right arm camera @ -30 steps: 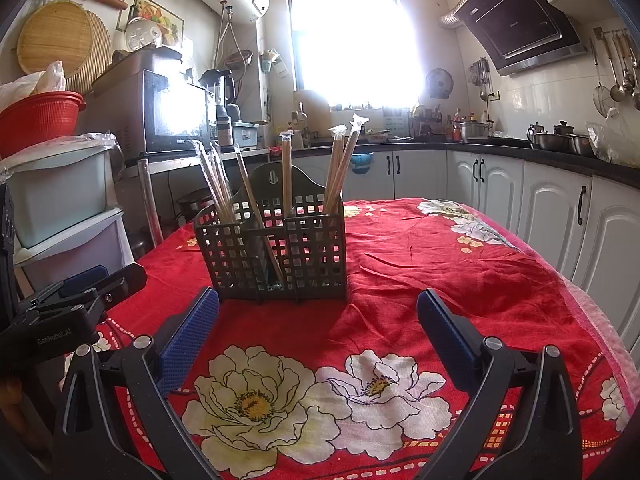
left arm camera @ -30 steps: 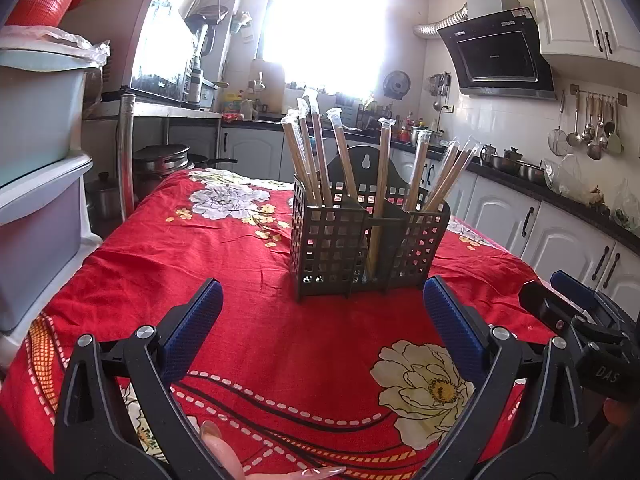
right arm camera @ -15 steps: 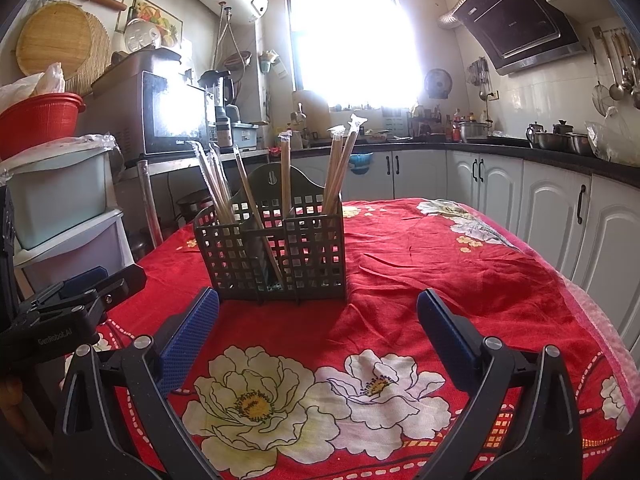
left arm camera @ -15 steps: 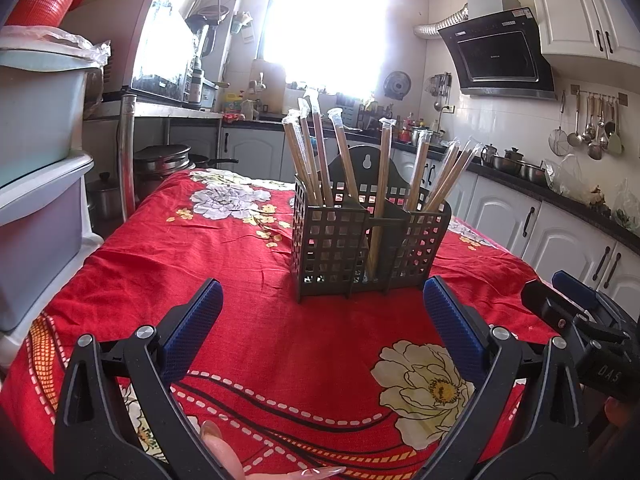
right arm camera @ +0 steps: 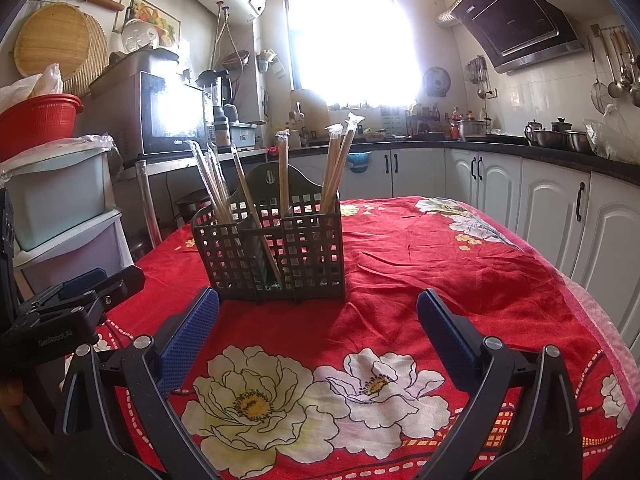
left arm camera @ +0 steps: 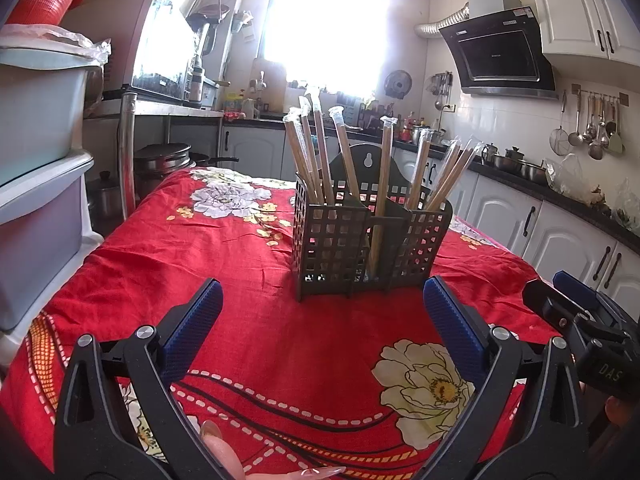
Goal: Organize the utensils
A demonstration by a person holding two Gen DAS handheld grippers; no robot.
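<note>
Nothing loose lies on our red tablecloth (right arm camera: 440,272). At twelve o'clock stands the dark basket (left arm camera: 360,248), every wrapped chopstick (left arm camera: 344,160) already upright inside; we judge sorting nearly finished. Our left gripper (left arm camera: 320,328) and right gripper (right arm camera: 318,328) gape wide, empty.

chopstick (left arm camera: 376,216) bottoms hidden, maybe by caddy (left arm camera: 340,256)

A bright window (right arm camera: 348,44) backlights white cabinets (right arm camera: 496,188), a range hood (left arm camera: 500,56) and tiled walls.
</note>
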